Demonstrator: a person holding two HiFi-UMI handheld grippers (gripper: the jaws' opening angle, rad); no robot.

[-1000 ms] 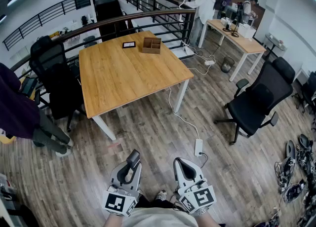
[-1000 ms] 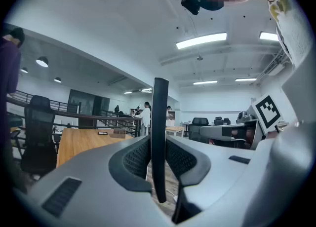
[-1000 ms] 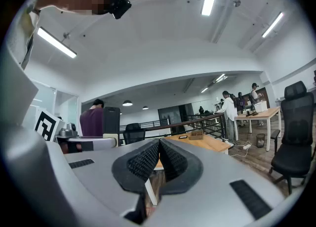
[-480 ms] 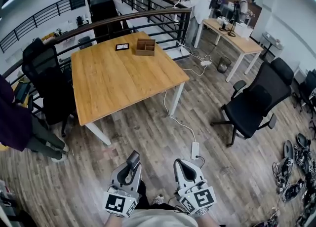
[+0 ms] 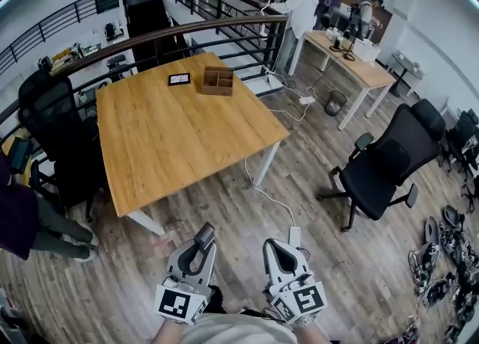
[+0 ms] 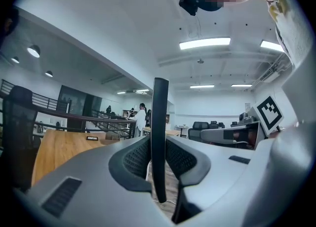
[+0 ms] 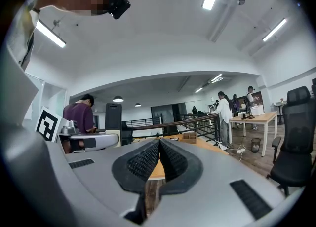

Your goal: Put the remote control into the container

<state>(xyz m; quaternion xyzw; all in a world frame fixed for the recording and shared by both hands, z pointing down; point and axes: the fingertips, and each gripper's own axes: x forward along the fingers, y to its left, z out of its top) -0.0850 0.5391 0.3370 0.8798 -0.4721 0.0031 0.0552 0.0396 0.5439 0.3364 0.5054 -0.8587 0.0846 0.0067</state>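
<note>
A wooden compartment container (image 5: pixel 218 80) stands at the far edge of the wooden table (image 5: pixel 172 140), with a small flat black device (image 5: pixel 179 78) lying just left of it. Both are far from my grippers, which hover low over the floor. My left gripper (image 5: pixel 200 241) is shut on a thin flat black object, seemingly the remote control (image 6: pixel 159 122), seen edge-on between the pads. My right gripper (image 5: pixel 278 251) is shut with nothing in it. In the right gripper view the container (image 7: pixel 188 135) shows beyond the shut right gripper (image 7: pixel 159 147).
A black office chair (image 5: pixel 393 163) stands to the right, another (image 5: pixel 52 133) left of the table. A power strip with cable (image 5: pixel 294 234) lies on the floor ahead. A railing (image 5: pixel 187 32) runs behind the table. A person in purple (image 5: pixel 15 223) is at left.
The table has slid leftward in the head view and the chair at right has come closer. Both grippers keep the same pose and stay shut.
</note>
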